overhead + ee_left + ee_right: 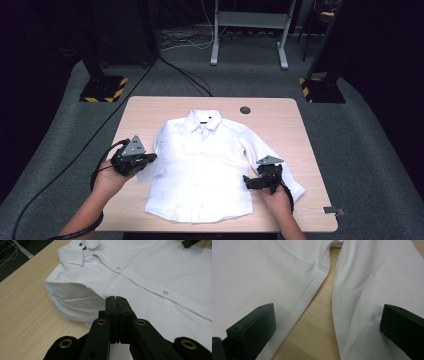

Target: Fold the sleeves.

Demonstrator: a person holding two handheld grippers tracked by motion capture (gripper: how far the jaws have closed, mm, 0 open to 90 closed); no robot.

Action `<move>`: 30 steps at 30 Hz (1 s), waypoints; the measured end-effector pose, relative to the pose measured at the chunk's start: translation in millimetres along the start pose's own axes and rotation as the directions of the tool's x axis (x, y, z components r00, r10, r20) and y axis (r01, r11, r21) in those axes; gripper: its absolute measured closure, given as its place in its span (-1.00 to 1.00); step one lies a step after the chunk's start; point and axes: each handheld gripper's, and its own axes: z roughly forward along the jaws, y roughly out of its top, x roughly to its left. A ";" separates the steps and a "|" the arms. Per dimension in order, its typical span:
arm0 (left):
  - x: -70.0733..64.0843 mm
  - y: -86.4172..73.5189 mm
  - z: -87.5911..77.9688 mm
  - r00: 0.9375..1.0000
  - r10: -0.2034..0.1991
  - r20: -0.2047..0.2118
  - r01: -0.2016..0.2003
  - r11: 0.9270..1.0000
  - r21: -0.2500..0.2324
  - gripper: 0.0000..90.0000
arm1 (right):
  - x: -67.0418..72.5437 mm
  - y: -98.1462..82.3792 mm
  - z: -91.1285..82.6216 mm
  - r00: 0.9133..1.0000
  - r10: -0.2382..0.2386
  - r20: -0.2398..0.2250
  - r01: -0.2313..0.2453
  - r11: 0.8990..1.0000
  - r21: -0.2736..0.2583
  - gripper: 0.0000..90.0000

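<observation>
A white button-up shirt (pixel 202 165) lies flat, front up, on the wooden table (pixel 145 112), collar toward the far side. My left gripper (pixel 150 159) hovers at the shirt's left edge beside the tucked-in sleeve (pixel 72 305). Its jaws are pressed together (pixel 116 300), and no cloth shows between the tips. My right gripper (pixel 248 181) sits low over the shirt's right side, open wide. In the right gripper view it (pixel 327 317) straddles the strip of bare table between the shirt's body (pixel 262 272) and the right sleeve (pixel 372 290). The right gripper's tip (pixel 190 242) pokes in at the far edge of the left gripper view.
A round cable hole (pixel 245 109) sits in the table near its far edge. A small grey tag (pixel 333 210) lies at the front right corner. Beyond the table are stand bases with yellow-black tape (pixel 104 89), floor cables (pixel 185 75) and a white frame (pixel 250 30).
</observation>
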 end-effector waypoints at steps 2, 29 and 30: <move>-1.6 -1.4 2.3 1.000 -0.005 0.015 0.005 1.000 -0.004 0.97 | 0.0 0.0 0.0 1.000 0.000 0.000 0.000 1.000 0.000 -1.00; -28.9 -0.9 60.9 0.992 0.000 0.125 -0.006 0.999 0.043 0.97 | 0.0 0.0 0.0 1.000 0.000 0.000 0.000 1.000 0.000 -1.00; -29.8 -0.3 62.7 0.992 -0.002 0.126 -0.004 0.999 0.043 0.97 | 0.0 0.0 0.0 1.000 0.000 0.000 0.000 1.000 0.000 -1.00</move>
